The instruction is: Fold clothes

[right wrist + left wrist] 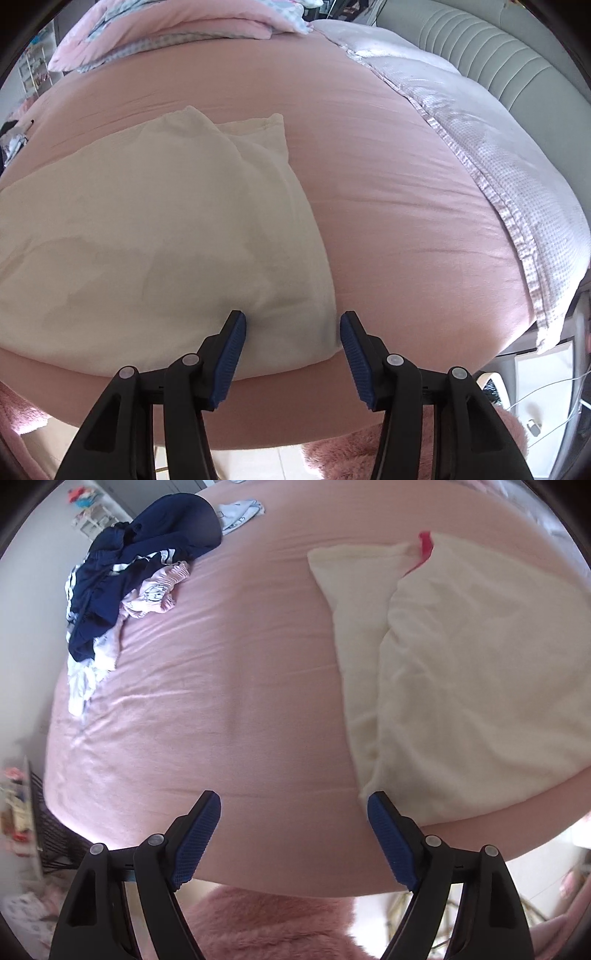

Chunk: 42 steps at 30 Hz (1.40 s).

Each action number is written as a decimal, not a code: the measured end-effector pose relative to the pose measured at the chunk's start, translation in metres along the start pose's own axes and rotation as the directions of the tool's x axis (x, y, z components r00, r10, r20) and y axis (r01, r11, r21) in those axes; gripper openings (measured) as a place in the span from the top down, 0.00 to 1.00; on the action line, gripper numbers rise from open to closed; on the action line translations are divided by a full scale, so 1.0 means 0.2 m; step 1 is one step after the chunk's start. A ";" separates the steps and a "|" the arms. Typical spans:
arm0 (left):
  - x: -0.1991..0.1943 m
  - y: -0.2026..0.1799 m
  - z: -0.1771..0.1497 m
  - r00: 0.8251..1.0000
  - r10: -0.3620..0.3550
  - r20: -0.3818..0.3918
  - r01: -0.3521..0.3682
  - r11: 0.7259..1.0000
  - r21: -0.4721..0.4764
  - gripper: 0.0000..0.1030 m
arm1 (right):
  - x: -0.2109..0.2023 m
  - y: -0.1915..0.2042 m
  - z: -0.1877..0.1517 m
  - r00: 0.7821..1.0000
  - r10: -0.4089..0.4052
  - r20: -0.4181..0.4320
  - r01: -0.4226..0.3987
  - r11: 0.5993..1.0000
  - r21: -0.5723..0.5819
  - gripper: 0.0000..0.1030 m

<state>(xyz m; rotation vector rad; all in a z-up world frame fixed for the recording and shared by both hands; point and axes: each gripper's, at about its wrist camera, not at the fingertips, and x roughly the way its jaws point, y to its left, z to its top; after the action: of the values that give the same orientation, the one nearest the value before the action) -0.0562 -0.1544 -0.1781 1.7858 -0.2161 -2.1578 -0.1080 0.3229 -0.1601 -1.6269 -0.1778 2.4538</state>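
Cream garment (155,236) spread near the front edge of the pink bed (388,192), partly doubled over, one layer lapped across another with a ridge running away from the near hem toward the far corners. Long axis roughly front to back in the right wrist view, near hem parallel to the mattress edge. Red tag or trim (424,548) peeping out at the far fold. Right gripper (293,326) straddling the near right corner of the cloth, jaws wide apart, blue pads either side of that corner, nothing pinched. Left gripper (294,806) likewise gaping and empty, with the near left corner just beside its right-hand pad and the cloth stretching off to its right. Both about equally near, each facing its own corner. Fits either a fold partway through or a finished fold just let go; not settled here. Farther off, to the left, a heap of clothes (129,587), navy, pink and white, well apart from the cream piece.
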 end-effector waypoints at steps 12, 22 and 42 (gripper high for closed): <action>-0.30 -0.25 0.06 0.969 -0.166 0.182 0.166 0.986 0.014 0.21 | -0.04 -0.20 -0.12 0.947 0.321 -0.008 -0.293 0.873 0.390 0.49; -0.36 -0.64 0.07 0.911 -0.363 0.195 0.358 0.932 0.062 0.21 | 0.07 -0.24 -0.14 0.919 0.380 0.102 -0.359 0.705 0.612 0.47; -0.35 -0.59 0.00 0.893 -0.409 0.188 0.418 0.908 -0.009 0.21 | 0.04 -0.13 0.05 0.908 0.356 0.220 -0.418 0.795 0.440 0.90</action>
<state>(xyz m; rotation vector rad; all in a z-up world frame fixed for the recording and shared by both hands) -0.0640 -0.0194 -0.1517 1.7279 0.1968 -2.5969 -0.1173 0.3501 -0.1589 -1.3847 0.7715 2.5896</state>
